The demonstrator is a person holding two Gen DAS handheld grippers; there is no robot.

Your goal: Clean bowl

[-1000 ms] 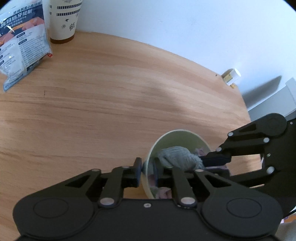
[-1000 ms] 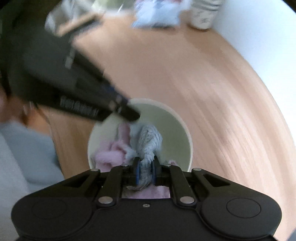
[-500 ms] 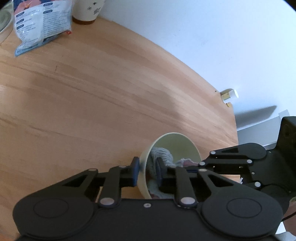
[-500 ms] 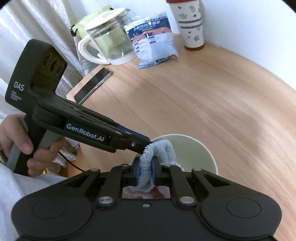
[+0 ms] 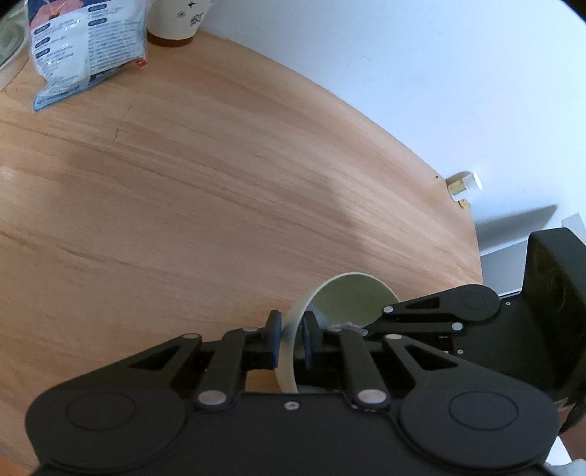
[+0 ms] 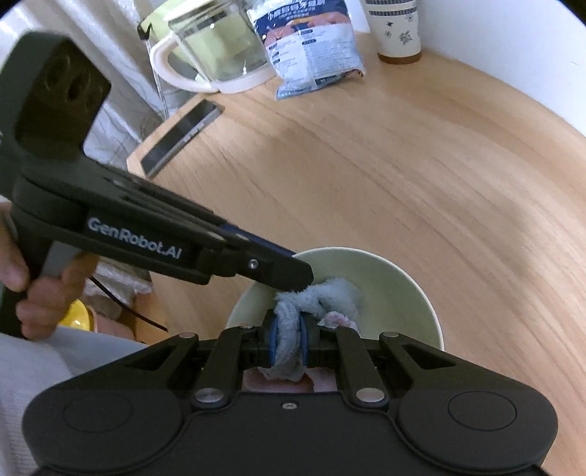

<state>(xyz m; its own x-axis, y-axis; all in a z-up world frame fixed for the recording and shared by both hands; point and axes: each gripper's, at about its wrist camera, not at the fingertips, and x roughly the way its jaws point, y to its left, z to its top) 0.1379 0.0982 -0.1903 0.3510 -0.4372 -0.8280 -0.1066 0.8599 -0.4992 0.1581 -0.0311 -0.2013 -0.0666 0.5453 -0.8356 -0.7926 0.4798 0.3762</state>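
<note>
A pale green bowl [image 6: 403, 293] is held tilted above the wooden table [image 6: 421, 164]; it also shows in the left wrist view [image 5: 351, 296]. My left gripper [image 5: 292, 338] is shut on the bowl's rim, one finger outside and one inside; in the right wrist view it reaches in from the left [image 6: 296, 271]. My right gripper [image 6: 288, 338] is shut on a grey-blue fluffy cloth [image 6: 322, 296] that lies inside the bowl, with a pink part [image 6: 338, 320] beside it.
At the far end of the table stand a glass kettle [image 6: 216, 51], a printed packet [image 6: 311, 47] and a patterned paper cup [image 6: 397, 31]. A phone [image 6: 181, 137] lies near the left edge. A small white bottle [image 5: 463, 185] sits by the wall.
The bowl has been tipped more on edge in the left gripper. The right gripper has drawn the cloth across the inside toward the near rim. Both cameras have shifted.
</note>
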